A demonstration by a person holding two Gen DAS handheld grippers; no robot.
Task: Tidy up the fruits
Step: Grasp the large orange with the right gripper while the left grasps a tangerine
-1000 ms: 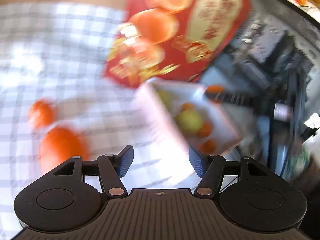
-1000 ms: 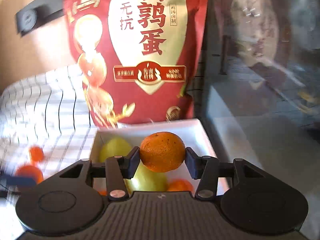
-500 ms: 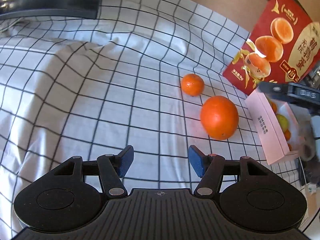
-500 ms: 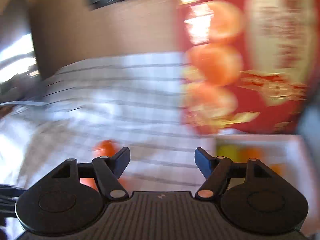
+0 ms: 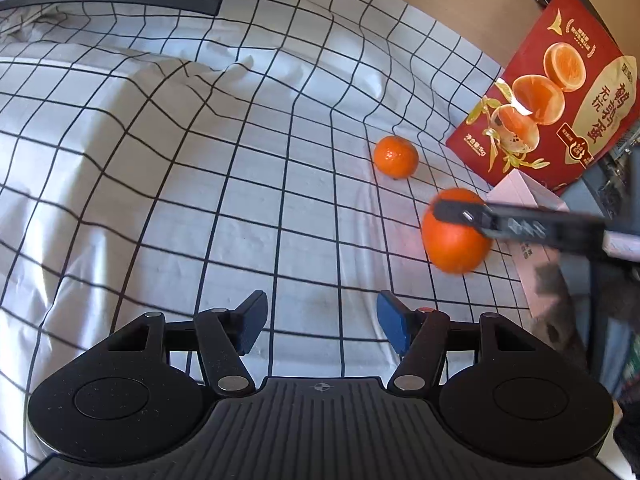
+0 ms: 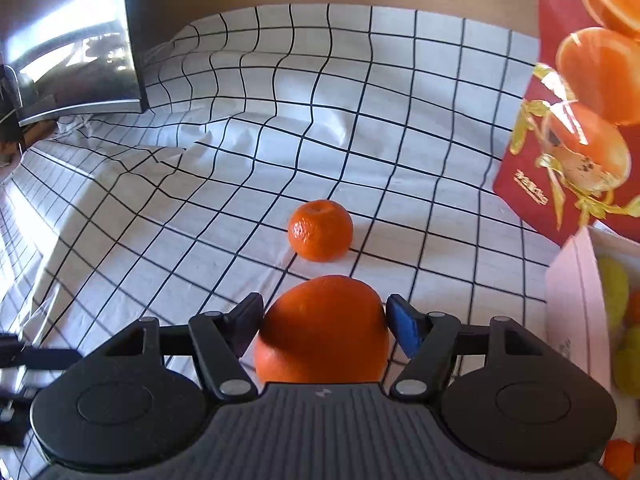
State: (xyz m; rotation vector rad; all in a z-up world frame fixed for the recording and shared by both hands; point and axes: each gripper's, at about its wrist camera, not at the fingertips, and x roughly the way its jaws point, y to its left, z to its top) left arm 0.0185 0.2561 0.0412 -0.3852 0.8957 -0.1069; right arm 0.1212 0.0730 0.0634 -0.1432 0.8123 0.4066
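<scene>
Checked cloth (image 6: 180,208) over the tabletop, rumpled, sunlit.

Nearest, right wrist view: right gripper (image 6: 324,316) straddles the large orange (image 6: 324,332). Jaws are closing on it and the pads look to be touching both flanks. The orange sits on the cloth, just left of the pale box (image 6: 576,300).

Change: a second ago these jaws carried a small orange over the box. That one is gone from them now, presumably dropped in, and the gripper has swung over to the next fruit. So one more piece looks sorted, and this is a fresh pick starting.

Left gripper (image 5: 320,320) has turned off the box onto bare cloth. Jaws spread wide, nothing between them.

Just beyond the large orange lies the small mandarin (image 6: 320,230), apart from it and untouched. Probably the last loose fruit.

Far right stands the red snack bag (image 6: 560,160), with a dark monitor (image 6: 72,52) back left.

Hard to see: the box is cut by the frame edge, so only some yellow-green fruit (image 6: 612,292) and orange bits show, and I can't count the contents. The large orange's underside is hidden by the gripper body. Grip firmness can't be judged.
</scene>
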